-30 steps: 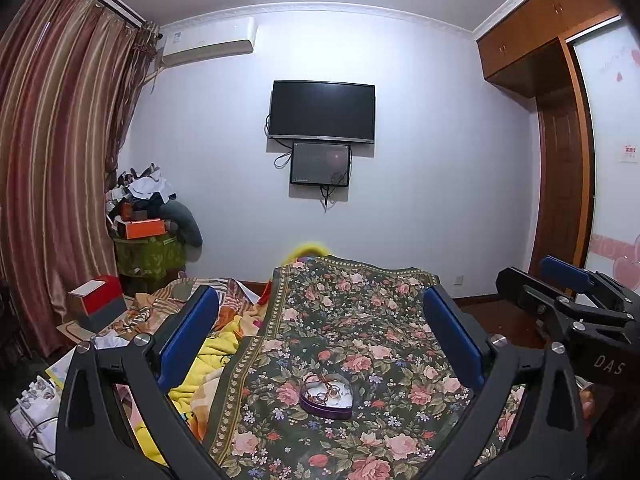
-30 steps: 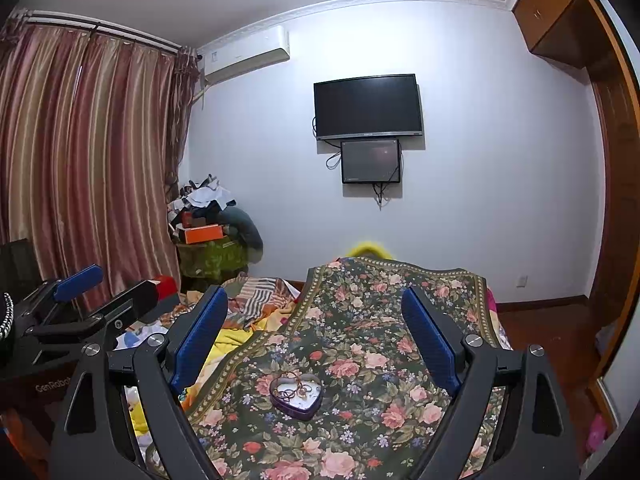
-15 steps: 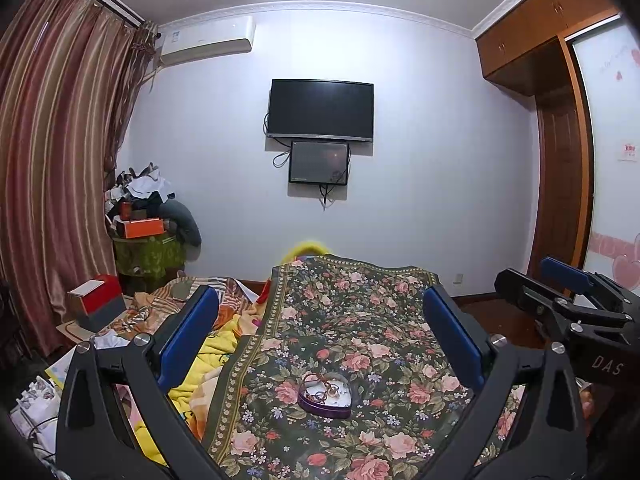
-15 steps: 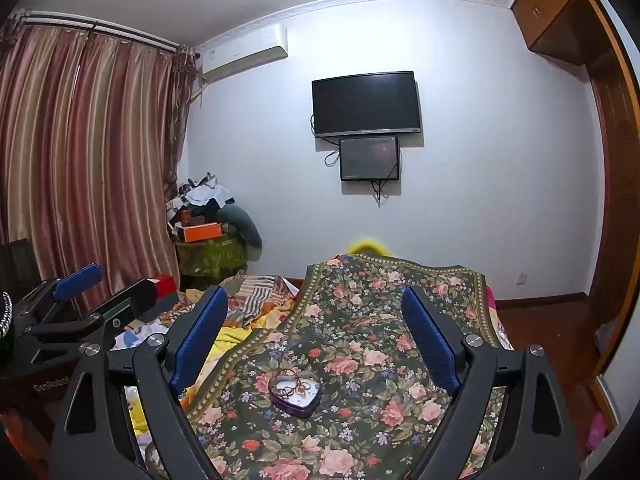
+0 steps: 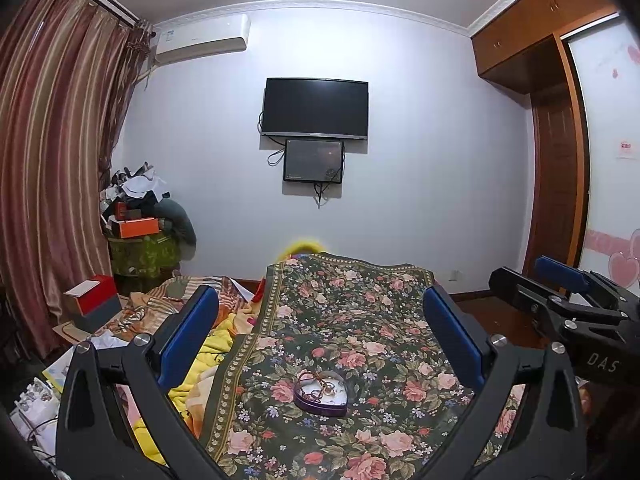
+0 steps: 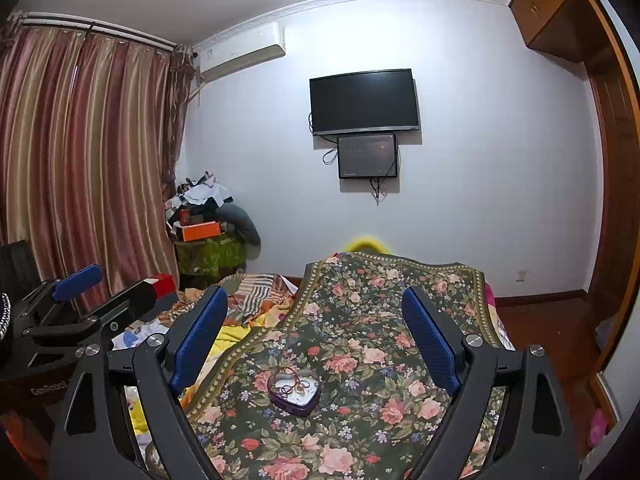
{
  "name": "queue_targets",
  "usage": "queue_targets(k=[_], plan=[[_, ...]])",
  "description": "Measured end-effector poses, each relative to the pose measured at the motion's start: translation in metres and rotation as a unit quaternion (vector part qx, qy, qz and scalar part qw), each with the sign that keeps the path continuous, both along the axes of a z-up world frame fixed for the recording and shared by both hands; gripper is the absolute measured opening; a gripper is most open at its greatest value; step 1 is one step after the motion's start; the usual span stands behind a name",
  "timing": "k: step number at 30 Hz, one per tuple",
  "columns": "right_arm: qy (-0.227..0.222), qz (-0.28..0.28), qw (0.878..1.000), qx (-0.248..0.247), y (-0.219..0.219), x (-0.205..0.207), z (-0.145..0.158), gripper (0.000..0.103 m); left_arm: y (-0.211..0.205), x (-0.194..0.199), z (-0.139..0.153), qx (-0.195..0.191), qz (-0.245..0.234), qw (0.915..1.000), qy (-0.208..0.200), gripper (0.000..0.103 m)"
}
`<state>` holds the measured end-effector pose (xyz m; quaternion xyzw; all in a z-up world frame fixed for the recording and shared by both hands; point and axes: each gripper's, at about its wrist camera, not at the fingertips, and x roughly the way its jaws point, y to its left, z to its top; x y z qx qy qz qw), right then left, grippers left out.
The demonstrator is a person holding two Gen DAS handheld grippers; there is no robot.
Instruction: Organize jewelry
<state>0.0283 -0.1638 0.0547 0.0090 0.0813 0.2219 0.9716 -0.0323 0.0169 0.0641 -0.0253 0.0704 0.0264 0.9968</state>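
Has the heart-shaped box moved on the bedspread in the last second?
No. The heart-shaped box sits by the same pink roses on the bedspread.

- You face a pale wall (image 5: 420, 140) with a dark TV (image 5: 315, 107) and a smaller screen (image 5: 314, 161) just below it.
- An air conditioner (image 5: 202, 40) sits high on the left.
- Striped curtains (image 5: 52, 152) cover your left side.
- A wooden wardrobe (image 5: 532, 40) stands on the right.
- A floral bedspread (image 5: 360, 312) stretches ahead.
- Piled clutter (image 5: 146, 216) fills the far left corner.
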Motion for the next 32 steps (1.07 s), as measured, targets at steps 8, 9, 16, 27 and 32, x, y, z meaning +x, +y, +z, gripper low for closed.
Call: queue_targets(k=[8, 9, 16, 27, 32], plan=[[-0.002, -0.004, 1.000, -0.004, 0.0014, -0.0002, -0.0010, 0.087, -0.0013, 0.0001, 0.0008, 0.002, -0.004, 1.0000, -0.001, 0.102], [-0.001, -0.004, 1.000, -0.003, 0.0013, -0.0002, -0.0014, 0.087, -0.0015, 0.0002, 0.0010, 0.002, -0.005, 1.0000, -0.002, 0.102], [0.000, -0.009, 1.000, -0.002, 0.0003, 0.0004, -0.0014, 0.087, 0.0006, 0.0001, 0.0009, 0.000, -0.006, 1.0000, -0.002, 0.102], [0.002, -0.013, 1.000, -0.004, 0.0007, -0.0009, -0.0024, 0.087, 0.0030, 0.0015, 0.0014, -0.004, -0.009, 1.0000, -0.001, 0.102], [0.005, -0.014, 1.000, -0.003, 0.0011, 0.0005, -0.0024, 0.087, 0.0035, 0.0026, 0.0009, -0.001, -0.010, 1.0000, 0.001, 0.102]])
